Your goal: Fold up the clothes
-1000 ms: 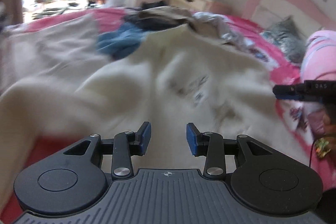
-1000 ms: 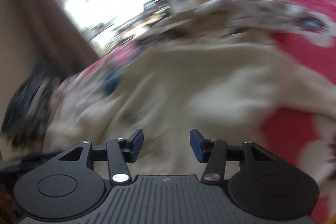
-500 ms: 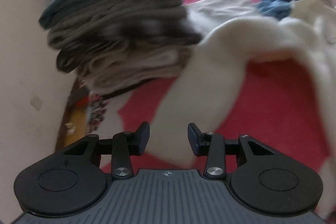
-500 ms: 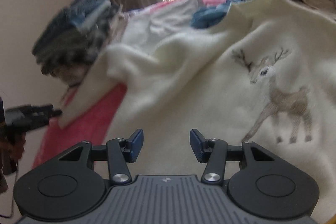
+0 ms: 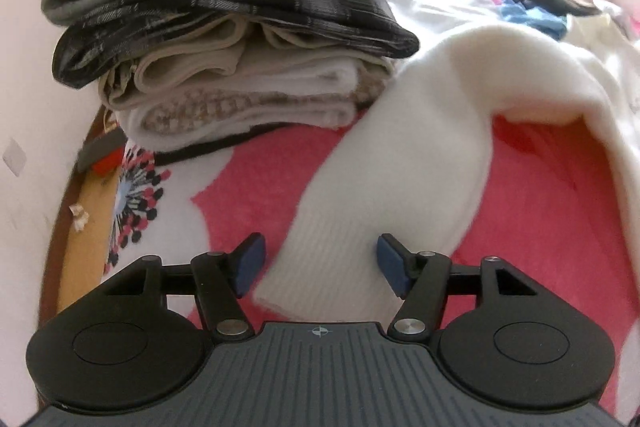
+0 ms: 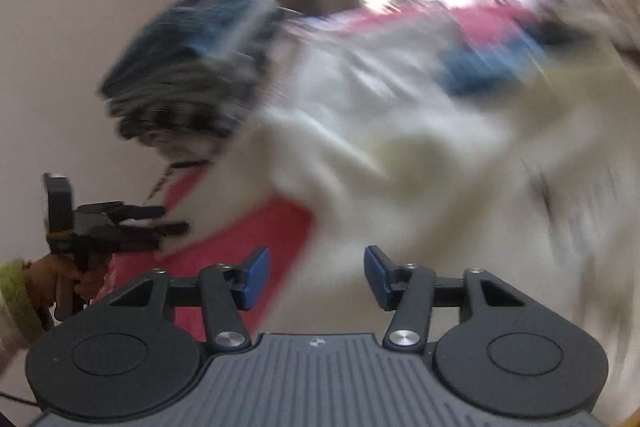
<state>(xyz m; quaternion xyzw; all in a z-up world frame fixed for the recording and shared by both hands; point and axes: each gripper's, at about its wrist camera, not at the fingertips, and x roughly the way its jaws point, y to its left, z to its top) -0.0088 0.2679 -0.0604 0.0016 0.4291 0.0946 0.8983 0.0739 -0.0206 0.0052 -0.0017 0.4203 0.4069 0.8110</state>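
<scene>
Stacked folded clothes (image 5: 224, 27) rise at far left on the pink bed (image 5: 540, 195). Your left gripper (image 5: 320, 265) is opening, its jaws either side of the cream sweater's ribbed cuff (image 5: 332, 267), not yet pinching. Your right gripper (image 6: 316, 279) is opening too, empty above the sweater body. Next, probably, pinch that cuff and fold the sleeve inward.

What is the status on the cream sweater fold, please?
Left gripper opening, ribbed sleeve cuff between its jaws, not pinched. Right gripper opening over the cream sweater, holding nothing. Folded stack close beside the sleeve.
</scene>
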